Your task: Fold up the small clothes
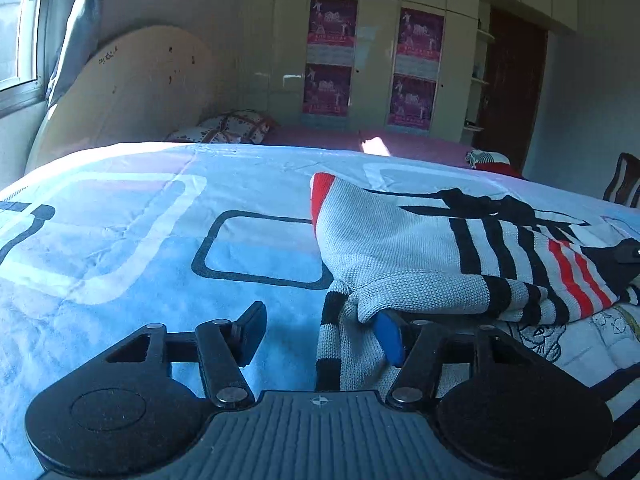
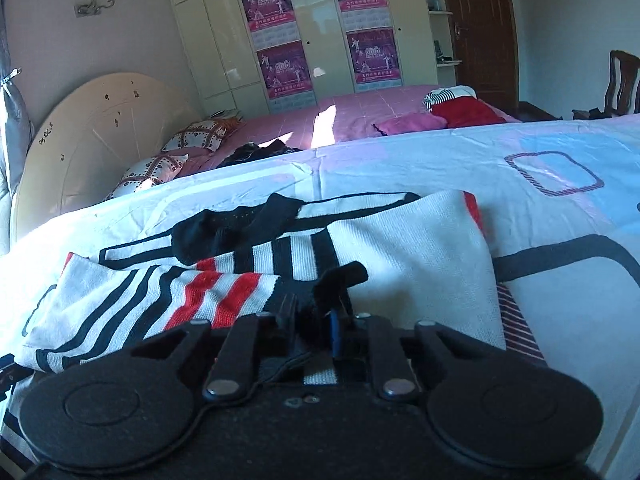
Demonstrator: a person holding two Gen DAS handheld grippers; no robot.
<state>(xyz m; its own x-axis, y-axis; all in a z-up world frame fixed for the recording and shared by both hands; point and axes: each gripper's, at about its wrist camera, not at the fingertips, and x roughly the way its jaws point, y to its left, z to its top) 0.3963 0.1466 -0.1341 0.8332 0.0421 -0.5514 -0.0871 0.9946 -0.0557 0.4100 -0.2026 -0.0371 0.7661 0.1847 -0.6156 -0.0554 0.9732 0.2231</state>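
Observation:
A small knit sweater (image 1: 420,248), white with black and red stripes, lies partly folded on the blue patterned bedspread (image 1: 140,240). My left gripper (image 1: 320,332) is open, its jaws wide apart; a fold of the sweater drapes over its right blue pad (image 1: 390,336) and hangs between the fingers. In the right wrist view the same sweater (image 2: 400,248) lies in front of me. My right gripper (image 2: 316,320) is shut on the sweater's black edge (image 2: 340,276), which bunches up between the fingers.
A white printed garment (image 1: 560,344) lies under the sweater at right. Beyond the bedspread a pink sheet (image 2: 360,116) holds pillows (image 2: 192,140), red and pink clothes (image 2: 452,114) and a dark heap. A headboard, wardrobe, door and chair (image 2: 620,80) stand behind.

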